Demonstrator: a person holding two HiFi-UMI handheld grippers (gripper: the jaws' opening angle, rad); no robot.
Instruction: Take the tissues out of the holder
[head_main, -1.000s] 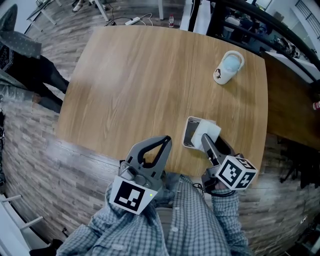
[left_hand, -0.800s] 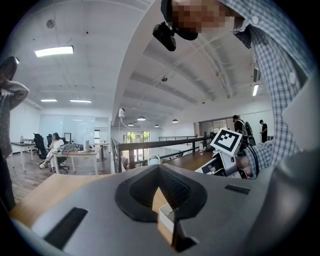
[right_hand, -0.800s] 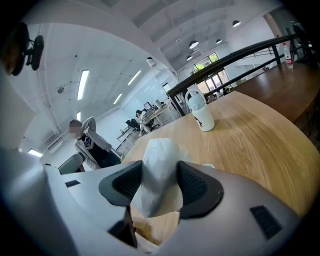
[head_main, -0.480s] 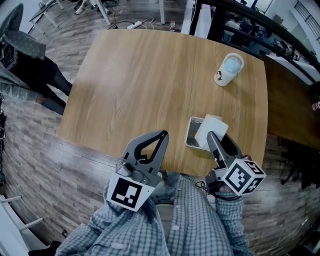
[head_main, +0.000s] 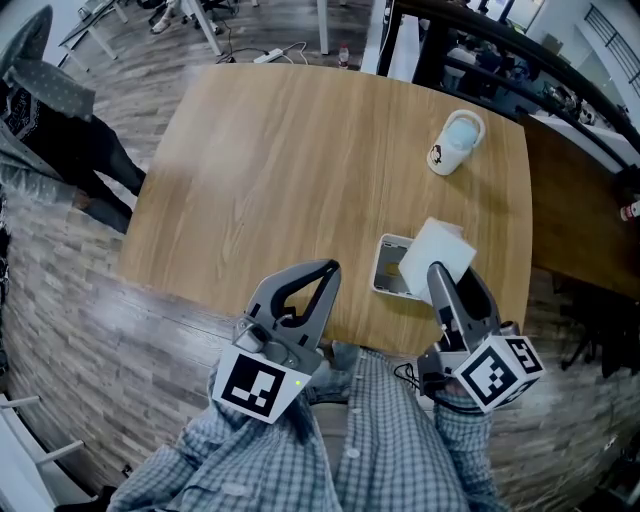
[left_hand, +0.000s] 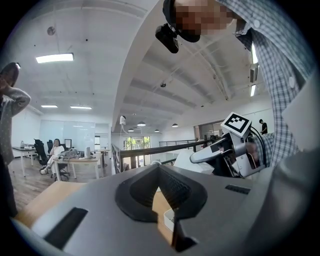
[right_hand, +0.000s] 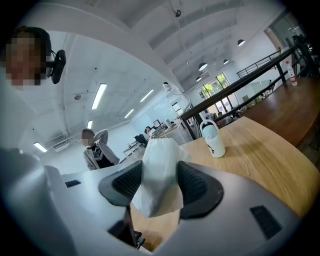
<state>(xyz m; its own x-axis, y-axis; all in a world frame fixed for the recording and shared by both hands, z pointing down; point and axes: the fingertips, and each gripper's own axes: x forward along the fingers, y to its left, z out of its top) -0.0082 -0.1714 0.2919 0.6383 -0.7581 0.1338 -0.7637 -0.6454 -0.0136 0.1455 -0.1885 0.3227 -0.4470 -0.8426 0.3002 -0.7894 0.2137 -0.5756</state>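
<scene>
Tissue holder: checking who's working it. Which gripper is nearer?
Right. The right gripper hangs over the holder's right side, shut on a tissue; the left gripper is off to its left.

We see a bright, evenly lit indoor scene, with ceiling strip lights (left_hand: 55, 58) glowing overhead in both gripper views and a pale sheen on the table (head_main: 200, 165) near its left edge. All three pictures bulge like fisheye shots, with dark rounded corners in the gripper views. Shadows on the table are short and soft.
</scene>
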